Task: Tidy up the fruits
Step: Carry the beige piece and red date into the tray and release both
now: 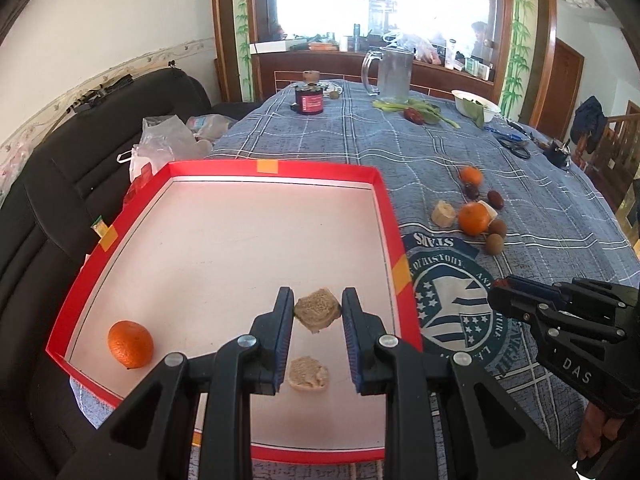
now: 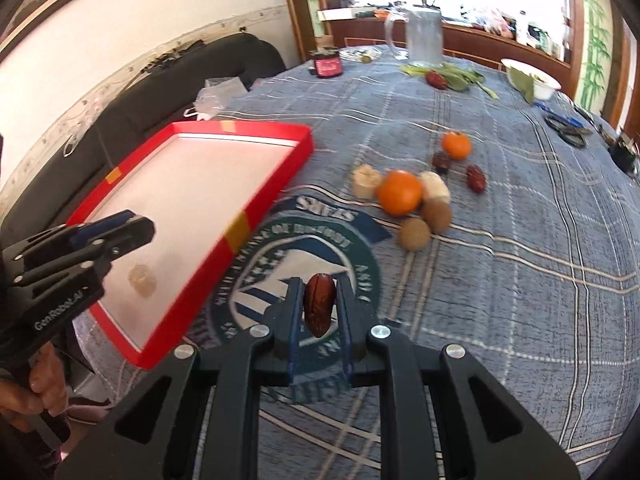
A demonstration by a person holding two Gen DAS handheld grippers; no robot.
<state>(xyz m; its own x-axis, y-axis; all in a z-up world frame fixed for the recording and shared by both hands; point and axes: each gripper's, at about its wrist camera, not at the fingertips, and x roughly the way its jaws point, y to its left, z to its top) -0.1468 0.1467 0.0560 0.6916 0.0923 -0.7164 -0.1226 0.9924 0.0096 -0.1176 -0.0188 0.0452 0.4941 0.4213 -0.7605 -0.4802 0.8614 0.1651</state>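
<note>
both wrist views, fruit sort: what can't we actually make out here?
- Left wrist view: near rim of the red tray hidden behind the left gripper, which holds a pale fruit slice.
- Left wrist view: right gripper seen side-on, its load barely visible.
- Right wrist view: slice in the tray blurred, kind unclear.
- Right wrist view: underside of the date in the right gripper unseen.
- Counter items behind the glass jug washed out by window glare.

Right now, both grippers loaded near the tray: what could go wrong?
1. The left gripper pinches a pale banana slice over the red tray; it looks soft and could crush or stick to the pads on release.
2. The right gripper holds a red date over the tablecloth; a slip lands it outside the tray.
3. The grippers are close together and could collide at the tray's edge.
</note>
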